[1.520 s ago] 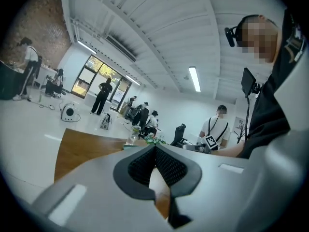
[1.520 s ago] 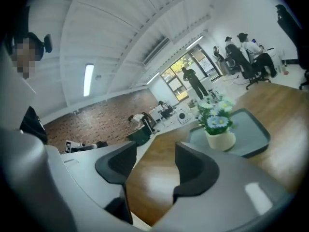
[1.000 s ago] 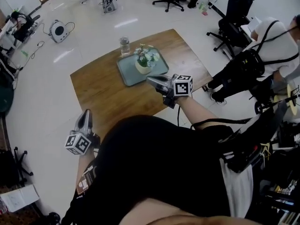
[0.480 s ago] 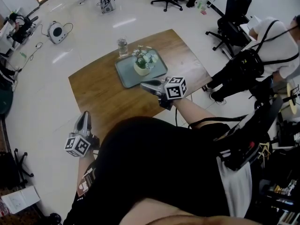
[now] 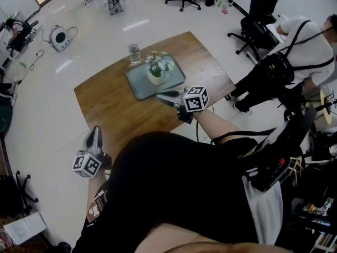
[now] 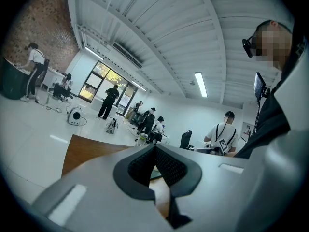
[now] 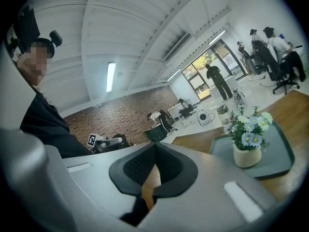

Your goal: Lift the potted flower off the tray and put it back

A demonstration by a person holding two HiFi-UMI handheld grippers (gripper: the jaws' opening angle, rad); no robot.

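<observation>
The potted flower, a cream pot with white and pale-blue blooms, stands upright on the grey-green tray on the wooden table. My right gripper is shut and empty, and its tip hovers just short of the tray's near edge, apart from the pot. In the right gripper view the pot sits on the tray, right of the closed right gripper. My left gripper is shut with nothing in it, low by the table's near left edge. The left gripper view shows the left gripper closed.
A glass jar of water stands on the table just beyond the tray's far left corner. A seated person and office chairs are to the right of the table. Equipment and cables lie on the white floor at left.
My right gripper has sunk a little and slid left, toward the tray's near edge. The left gripper has stayed where it was. The pot has not moved on the tray.
</observation>
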